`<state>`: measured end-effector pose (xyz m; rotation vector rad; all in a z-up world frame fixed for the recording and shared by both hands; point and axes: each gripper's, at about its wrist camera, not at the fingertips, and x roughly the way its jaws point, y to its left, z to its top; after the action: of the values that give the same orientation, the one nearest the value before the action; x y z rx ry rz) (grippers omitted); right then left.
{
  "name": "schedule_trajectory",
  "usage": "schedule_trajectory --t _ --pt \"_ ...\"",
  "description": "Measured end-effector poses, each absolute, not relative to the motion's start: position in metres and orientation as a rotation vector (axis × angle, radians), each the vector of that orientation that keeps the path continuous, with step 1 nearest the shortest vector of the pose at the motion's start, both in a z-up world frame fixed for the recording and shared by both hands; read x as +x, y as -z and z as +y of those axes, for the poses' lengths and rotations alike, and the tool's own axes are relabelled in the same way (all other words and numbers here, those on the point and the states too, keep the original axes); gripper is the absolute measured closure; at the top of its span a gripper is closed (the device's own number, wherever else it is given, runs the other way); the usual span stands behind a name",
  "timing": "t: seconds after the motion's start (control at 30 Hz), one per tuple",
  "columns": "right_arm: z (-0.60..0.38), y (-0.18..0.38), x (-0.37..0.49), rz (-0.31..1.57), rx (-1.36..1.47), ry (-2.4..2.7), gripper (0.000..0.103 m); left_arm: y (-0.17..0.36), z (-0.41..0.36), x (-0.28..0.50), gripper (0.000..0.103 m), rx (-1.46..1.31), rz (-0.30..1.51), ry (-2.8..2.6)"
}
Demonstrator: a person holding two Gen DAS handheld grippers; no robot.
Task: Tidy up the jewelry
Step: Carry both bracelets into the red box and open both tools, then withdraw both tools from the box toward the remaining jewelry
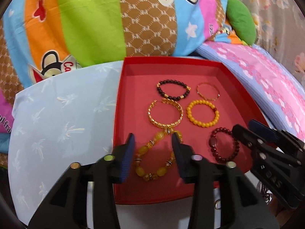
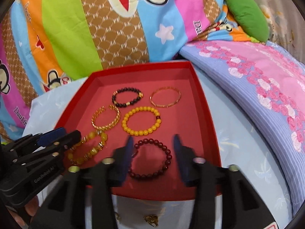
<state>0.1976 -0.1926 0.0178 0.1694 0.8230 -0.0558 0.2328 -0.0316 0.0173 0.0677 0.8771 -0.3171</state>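
A red tray (image 1: 122, 87) (image 2: 209, 114) holds several bracelets in two columns. At the back lie a dark bead bracelet (image 1: 172, 92) (image 2: 127, 97) and a thin gold bangle (image 1: 208, 91) (image 2: 165, 96). In the middle lie a gold open cuff (image 1: 165, 115) (image 2: 106, 118) and a yellow bead bracelet (image 1: 202, 113) (image 2: 142, 120). In front lie an amber chunky bracelet (image 1: 154, 158) (image 2: 86, 148) and a dark red bead bracelet (image 1: 225, 147) (image 2: 150, 159). My left gripper (image 1: 153, 139) is open over the amber bracelet. My right gripper (image 2: 152, 141) is open over the dark red bracelet.
The tray rests on a pale blue pillow (image 1: 57, 124) (image 2: 247, 152). A colourful cartoon quilt (image 1: 114, 19) (image 2: 95, 28) and a pink flowered blanket (image 1: 266, 82) (image 2: 257, 76) are piled behind. Small gold pieces (image 2: 151, 219) lie on the pillow in front of the tray.
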Motion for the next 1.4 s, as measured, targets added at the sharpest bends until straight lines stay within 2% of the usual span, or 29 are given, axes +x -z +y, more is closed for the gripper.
schedule_trajectory --t 0.37,0.87,1.4 --pt "-0.186 -0.031 0.181 0.799 0.182 0.040 0.057 -0.027 -0.038 0.219 0.064 0.088 0.862 0.314" --pt "-0.183 -0.042 0.119 0.791 0.225 0.048 0.057 -0.042 -0.047 0.160 0.064 0.100 0.852 0.359" --pt "-0.189 -0.033 0.052 0.827 0.239 0.065 0.057 -0.030 -0.052 0.101 0.061 0.091 0.896 0.395"
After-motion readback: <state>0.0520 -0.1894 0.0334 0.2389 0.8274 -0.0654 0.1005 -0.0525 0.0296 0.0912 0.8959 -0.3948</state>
